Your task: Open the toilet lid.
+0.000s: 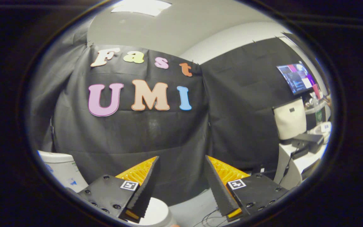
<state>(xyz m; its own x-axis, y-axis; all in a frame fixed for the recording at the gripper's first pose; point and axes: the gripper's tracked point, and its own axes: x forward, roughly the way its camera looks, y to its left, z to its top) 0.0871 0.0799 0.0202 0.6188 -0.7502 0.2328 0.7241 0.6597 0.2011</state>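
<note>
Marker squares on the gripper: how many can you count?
2. One marker square sits beside each finger of the open gripper, the other opposite. More may be hidden.

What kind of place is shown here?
Probably a recording booth in an office: black cloth wall, a desk with a monitor, and a white toilet beside the open hand-held gripper.

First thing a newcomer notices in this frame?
The hand-held gripper, fingers open and holding nothing, points at the black cloth wall just beyond them. A white rounded object, possibly the toilet, sits low between the fingers. A lit screen hangs over a cluttered desk off to the side.
</note>
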